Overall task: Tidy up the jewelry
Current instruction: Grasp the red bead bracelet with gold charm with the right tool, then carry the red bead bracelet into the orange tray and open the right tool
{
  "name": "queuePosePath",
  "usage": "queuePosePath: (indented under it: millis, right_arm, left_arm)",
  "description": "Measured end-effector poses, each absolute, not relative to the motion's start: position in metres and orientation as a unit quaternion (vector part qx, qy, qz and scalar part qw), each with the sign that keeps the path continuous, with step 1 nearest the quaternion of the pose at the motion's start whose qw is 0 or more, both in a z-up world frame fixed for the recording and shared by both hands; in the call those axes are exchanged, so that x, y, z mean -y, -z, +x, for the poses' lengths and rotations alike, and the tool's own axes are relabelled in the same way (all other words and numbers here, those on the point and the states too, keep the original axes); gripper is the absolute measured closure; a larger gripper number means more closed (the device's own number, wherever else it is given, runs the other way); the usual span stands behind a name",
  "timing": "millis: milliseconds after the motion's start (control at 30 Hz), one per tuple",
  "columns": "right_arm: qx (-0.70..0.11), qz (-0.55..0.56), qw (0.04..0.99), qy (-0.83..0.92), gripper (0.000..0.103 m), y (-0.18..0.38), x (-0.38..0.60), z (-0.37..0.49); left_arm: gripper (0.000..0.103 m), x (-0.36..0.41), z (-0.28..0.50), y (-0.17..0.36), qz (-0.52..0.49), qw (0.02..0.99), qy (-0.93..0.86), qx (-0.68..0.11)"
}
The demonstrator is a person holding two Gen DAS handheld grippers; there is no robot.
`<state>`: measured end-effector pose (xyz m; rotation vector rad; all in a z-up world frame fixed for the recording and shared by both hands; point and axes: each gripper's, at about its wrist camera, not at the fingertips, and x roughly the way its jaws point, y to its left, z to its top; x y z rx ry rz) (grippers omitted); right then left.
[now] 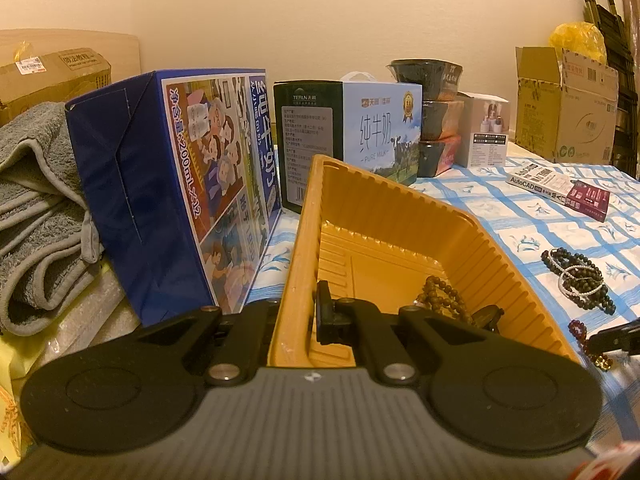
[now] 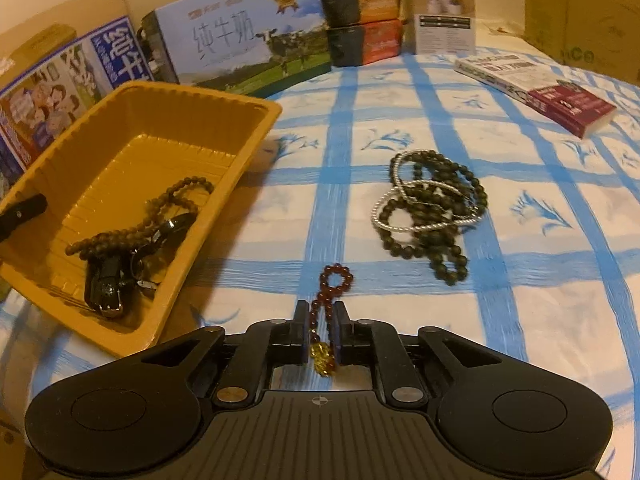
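Left gripper: jaws clamped on the near wall of the yellow tray, which holds a brown bead strand and a black watch. Right gripper: jaws narrowed on a red bead bracelet, its gold charm between the fingers, over the blue-checked cloth. Dark bead and pearl pile: on the cloth at 1 o'clock from the right gripper, apart from the tray
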<state>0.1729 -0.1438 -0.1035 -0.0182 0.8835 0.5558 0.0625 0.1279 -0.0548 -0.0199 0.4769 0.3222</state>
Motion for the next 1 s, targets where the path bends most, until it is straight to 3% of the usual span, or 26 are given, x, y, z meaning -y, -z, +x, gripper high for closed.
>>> queuePosePath:
  millis: [367, 433, 467, 533, 1000]
  right_arm:
    - [-0.402, -0.061, 0.881, -0.243, 0.09, 0.115, 0.121, 0.173]
    - [-0.398, -0.067, 0.882, -0.242, 0.092, 0.116, 0.121, 0.173]
    - [-0.398, -0.066, 0.883, -0.242, 0.098, 0.115, 0.122, 0.173]
    - [-0.401, -0.053, 0.882, -0.244, 0.098, 0.113, 0.127, 0.175]
    - [-0.339, 0.046, 0.895, -0.285, 0.098, 0.025, 0.158, 0.174]
  left_arm:
    - [0.099, -0.128, 0.063, 0.055, -0.011, 0.959, -0.159, -0.235]
    - [0.099, -0.128, 0.062, 0.055, -0.012, 0.959, -0.159, -0.235]
    - [0.099, -0.128, 0.062, 0.055, -0.012, 0.959, -0.159, -0.235]
    - [0.099, -0.128, 0.062, 0.055, -0.011, 0.959, -0.159, -0.235]
    - [0.099, -0.128, 0.061, 0.055, -0.014, 0.96, -0.156, -0.232]
